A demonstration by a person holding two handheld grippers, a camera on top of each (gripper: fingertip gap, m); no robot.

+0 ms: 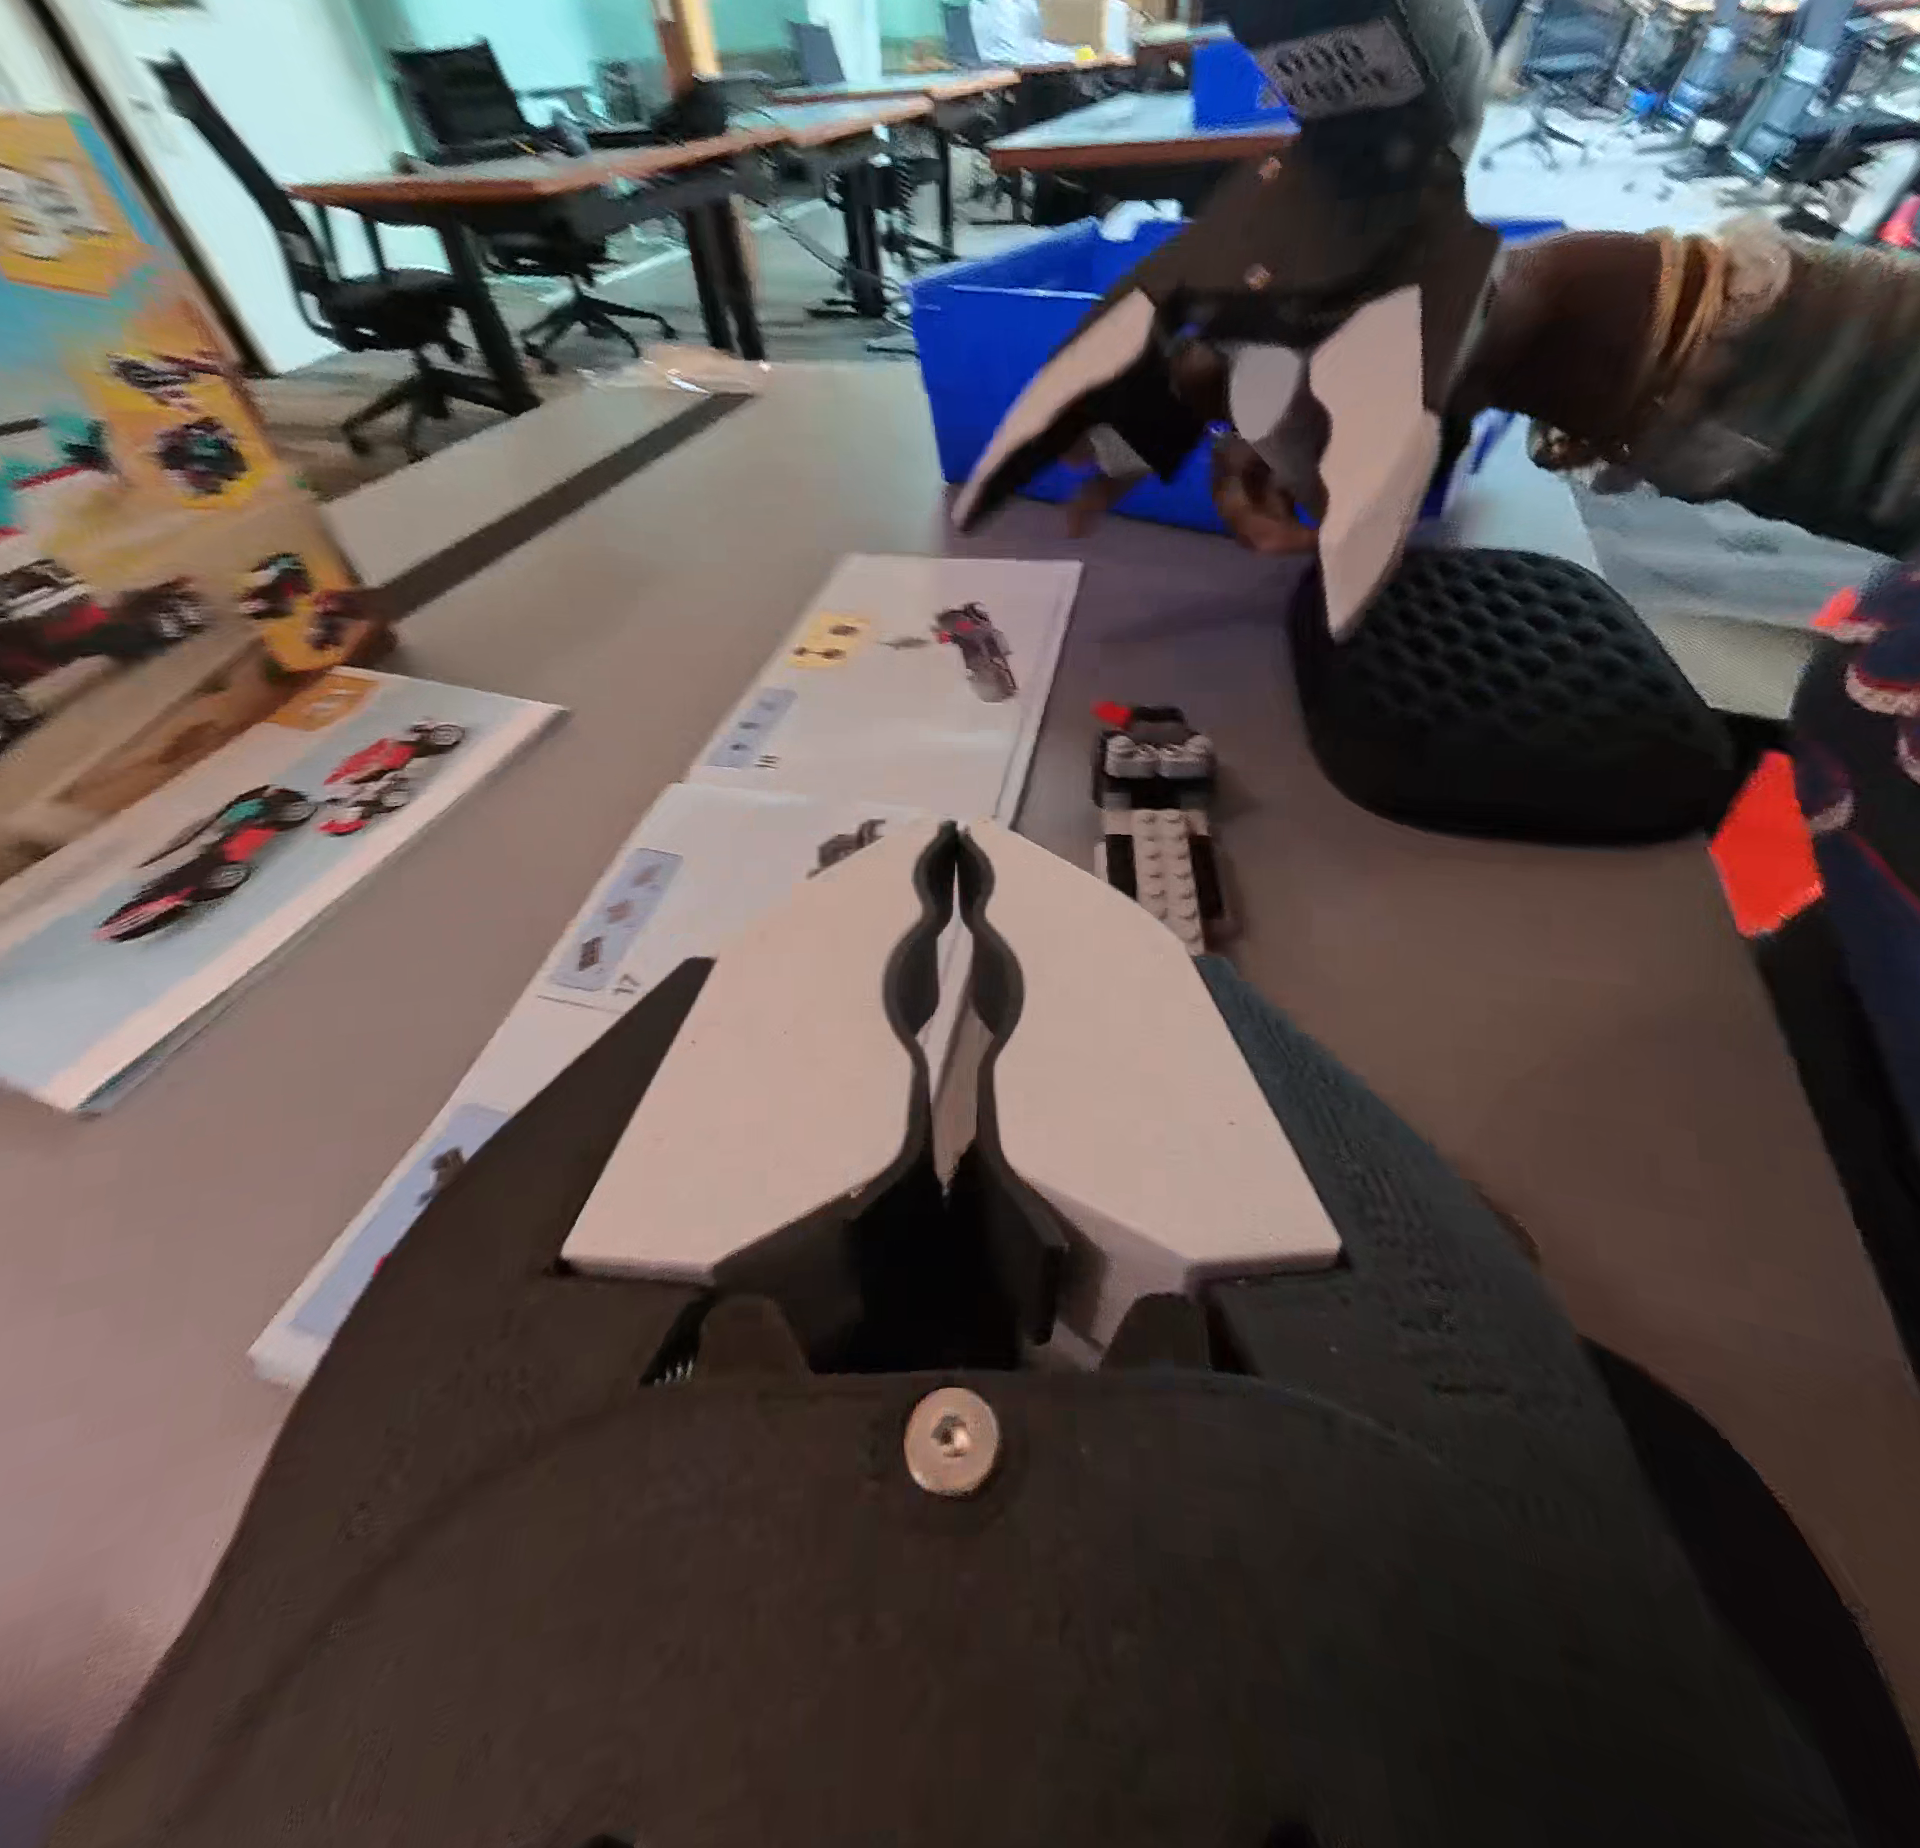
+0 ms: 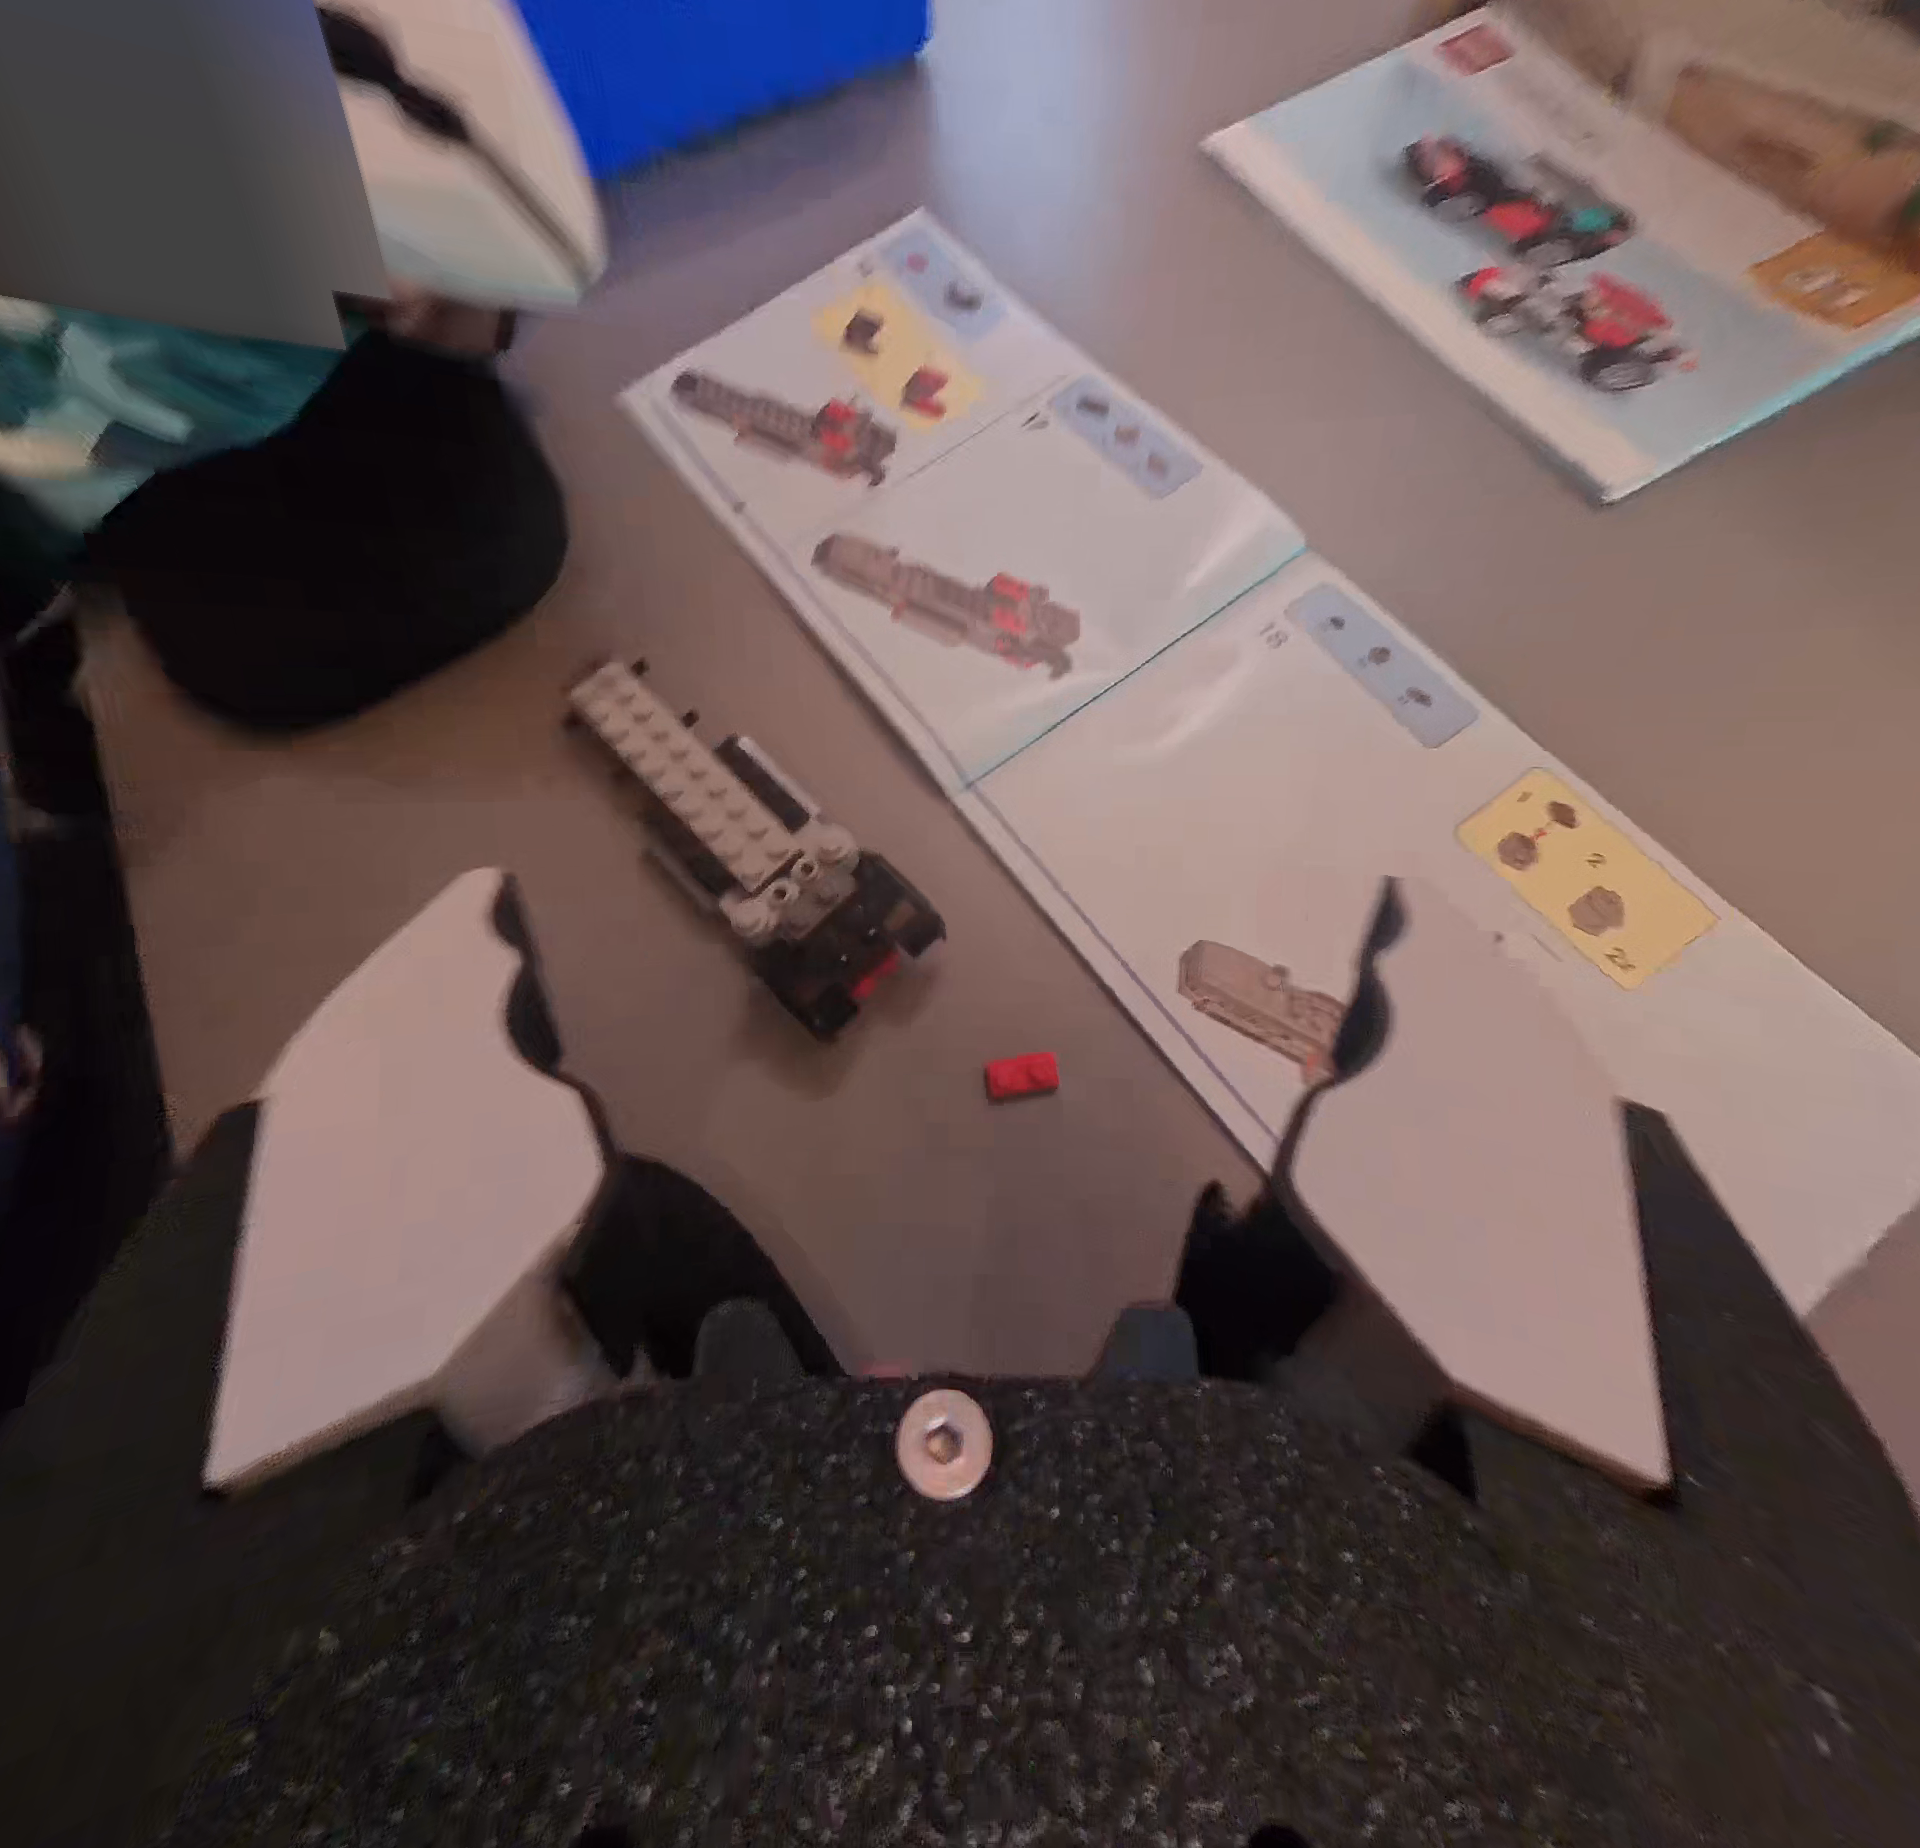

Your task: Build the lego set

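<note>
Right hand-held gripper (image 2: 940, 977) held wide, empty, above loose red brick (image 2: 1022, 1077) beside part-built chassis (image 2: 748, 853). Brick best approached squarely, pinched across short sides. Left hand-held gripper (image 1: 957, 834) pressed together, empty.

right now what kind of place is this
Most likely an open-plan office or lab: rows of desks with black swivel chairs fill the background, and the near table holds an open instruction booklet and a half-built lego model.
</note>
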